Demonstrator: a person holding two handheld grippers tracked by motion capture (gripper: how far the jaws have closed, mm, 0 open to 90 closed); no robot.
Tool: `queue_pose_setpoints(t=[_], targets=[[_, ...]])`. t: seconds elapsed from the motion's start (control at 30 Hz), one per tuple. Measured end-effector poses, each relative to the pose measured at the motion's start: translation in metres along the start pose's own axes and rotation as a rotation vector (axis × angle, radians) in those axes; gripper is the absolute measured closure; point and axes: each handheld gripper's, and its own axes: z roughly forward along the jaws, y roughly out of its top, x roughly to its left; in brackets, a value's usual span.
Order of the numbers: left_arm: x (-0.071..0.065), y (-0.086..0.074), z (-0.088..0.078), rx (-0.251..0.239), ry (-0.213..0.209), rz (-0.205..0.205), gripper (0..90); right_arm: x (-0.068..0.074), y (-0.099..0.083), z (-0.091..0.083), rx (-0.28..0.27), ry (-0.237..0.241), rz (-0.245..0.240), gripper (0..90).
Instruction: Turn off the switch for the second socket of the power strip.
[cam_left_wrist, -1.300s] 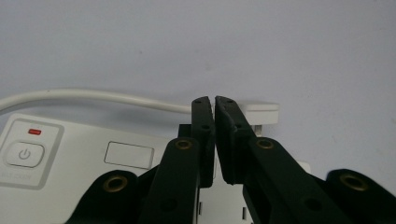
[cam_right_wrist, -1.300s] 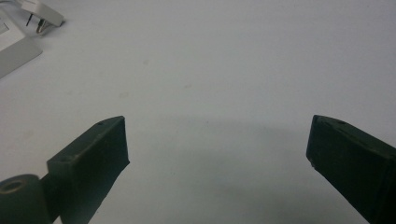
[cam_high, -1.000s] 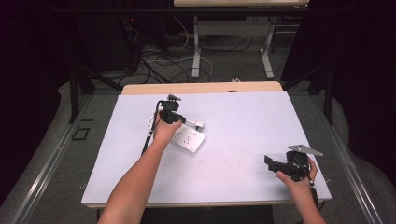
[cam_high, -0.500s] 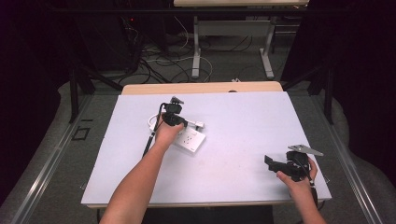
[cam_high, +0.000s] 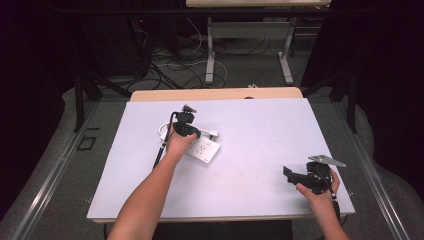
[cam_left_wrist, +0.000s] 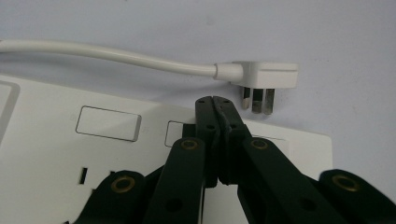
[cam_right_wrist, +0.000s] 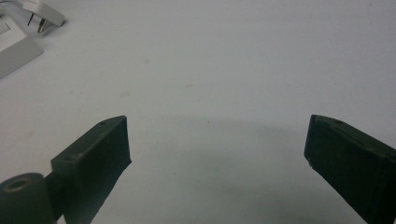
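In the high view the left gripper (cam_high: 192, 132) rests over the white power strip (cam_high: 205, 151) near the middle of the table (cam_high: 260, 125). Its own view shows the jaws pressed together, with the plug (cam_left_wrist: 261, 77) lying just beyond them. The right gripper (cam_right_wrist: 217, 154) stands wide apart over bare table.

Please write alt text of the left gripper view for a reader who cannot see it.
The left gripper, jaws shut together with nothing between them, points its tips at a white power strip near a switch. Just past the strip's edge a white plug lies on the table, its pins toward the strip, its cord running off left.
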Motion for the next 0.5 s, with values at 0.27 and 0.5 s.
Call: queue_pose_setpoints(t=[0.27, 0.5], targets=[[-0.0006, -0.0029, -0.0004, -0.012, 0.007, 0.003, 90.0, 0.0004, 0.0, 0.0, 0.0, 0.0, 0.0, 6.5], [0.0014, -0.0041, -0.0011, -0.011, 0.002, 0.012, 90.0, -0.0003, 0.0001, 0.0, -0.004, -0.001, -0.01, 6.5]])
